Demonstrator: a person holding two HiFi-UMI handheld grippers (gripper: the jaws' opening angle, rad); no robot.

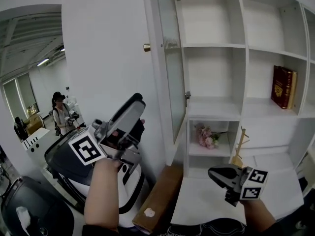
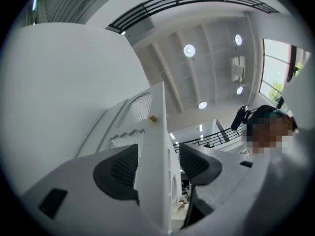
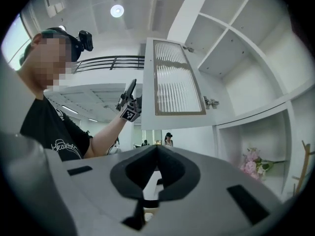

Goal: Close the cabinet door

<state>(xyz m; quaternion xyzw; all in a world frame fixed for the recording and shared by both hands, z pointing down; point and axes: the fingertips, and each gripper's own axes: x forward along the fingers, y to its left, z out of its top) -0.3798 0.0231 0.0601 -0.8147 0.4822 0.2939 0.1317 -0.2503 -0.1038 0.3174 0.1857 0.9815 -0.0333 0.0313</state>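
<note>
Cabinet door (image 1: 170, 63) hangs wide open, edge-on to the shelves. Left gripper (image 1: 134, 106) is raised beside it, jaws spread, pinching nothing (door edge only lines up between them). Right gripper (image 1: 219, 175) is low, jaws pressed together, empty. Push the outer face near the knob (image 1: 147, 47), steady swing, ease off at the frame.

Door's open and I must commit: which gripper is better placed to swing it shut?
Left. The left gripper sits high at the cabinet door, jaws apart with the door's edge between them. The right gripper hangs low, jaws together, away from it.
</note>
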